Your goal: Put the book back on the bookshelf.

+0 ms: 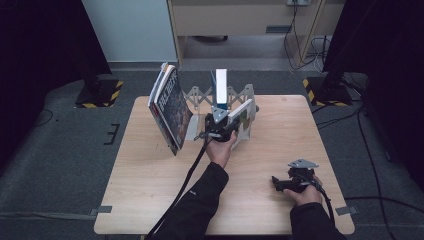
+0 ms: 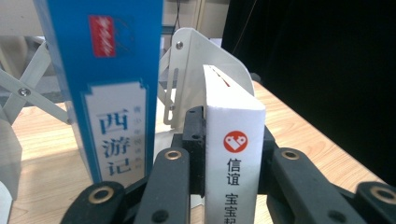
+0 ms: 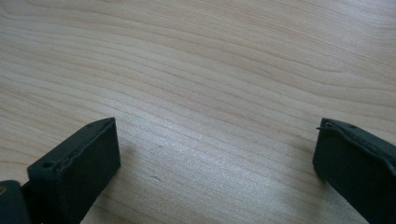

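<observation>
The left gripper (image 2: 233,186) is clamped on the white book (image 2: 236,154), upright in the rack (image 1: 240,102) beside the blue book (image 2: 112,93); the right gripper (image 3: 215,154) rests jaws apart on the bench (image 1: 150,200); letting go early could tip it against its neighbour.

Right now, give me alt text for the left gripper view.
The left gripper is shut on a white book, spine facing the camera. A blue book stands upright beside it, with a white metal bookend behind on the wooden table.
</observation>
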